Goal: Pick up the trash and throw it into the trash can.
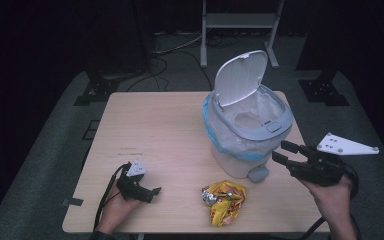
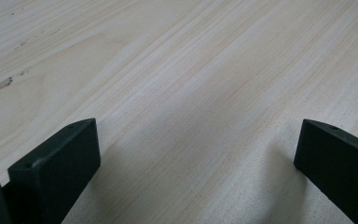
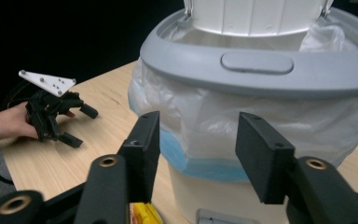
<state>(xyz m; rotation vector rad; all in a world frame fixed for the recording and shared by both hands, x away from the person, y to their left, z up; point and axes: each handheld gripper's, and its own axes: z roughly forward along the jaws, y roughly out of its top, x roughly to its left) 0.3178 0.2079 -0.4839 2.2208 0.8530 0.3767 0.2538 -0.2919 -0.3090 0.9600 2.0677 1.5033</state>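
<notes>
Your left gripper (image 1: 152, 192) rests wide open on the pale wooden table (image 1: 155, 125); your right gripper (image 1: 282, 151), also open and empty, faces the white lidded bin (image 1: 247, 125).

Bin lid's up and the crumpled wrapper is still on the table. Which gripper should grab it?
Probably the left gripper: it rests open on the table, pointing toward the wrapper across bare wood. The right gripper is raised, facing the bin.

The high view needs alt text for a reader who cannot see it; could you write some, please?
A white pedal bin with its lid up stands on a wooden table, a crumpled yellow wrapper lying before it. A person holds the open left gripper and right gripper on either side.
</notes>
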